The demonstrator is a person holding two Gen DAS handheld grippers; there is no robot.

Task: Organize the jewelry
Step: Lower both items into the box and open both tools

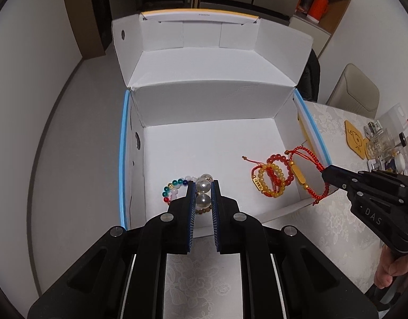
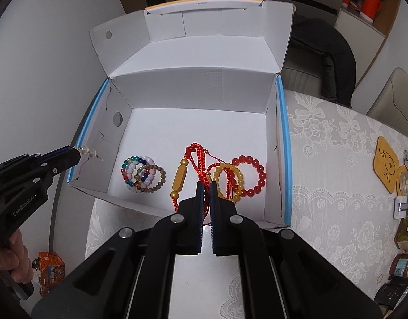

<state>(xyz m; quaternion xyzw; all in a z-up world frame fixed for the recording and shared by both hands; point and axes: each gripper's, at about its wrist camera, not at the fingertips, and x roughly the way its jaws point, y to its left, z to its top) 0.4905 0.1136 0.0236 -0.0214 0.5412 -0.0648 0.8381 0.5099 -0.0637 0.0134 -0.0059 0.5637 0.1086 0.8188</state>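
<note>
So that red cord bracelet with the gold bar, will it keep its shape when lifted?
Probably not. The red cord bracelet already sags in a loose loop from the right hand-held gripper, so it looks floppy. Its gold bar hangs at the low side, likely pulling it down and making it swing.

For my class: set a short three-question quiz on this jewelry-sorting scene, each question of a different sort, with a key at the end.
1. True or false: the left gripper holds a pearl piece between its fingers.
2. Multiple choice: the right gripper is pinching the A) multicolored bead bracelet B) red cord bracelet with the gold tube bead C) red bead bracelet.
3. Fill in: all the bracelets lie inside a white ____ whose lid stands open.

Key: 1 true; 2 B; 3 box.
</note>
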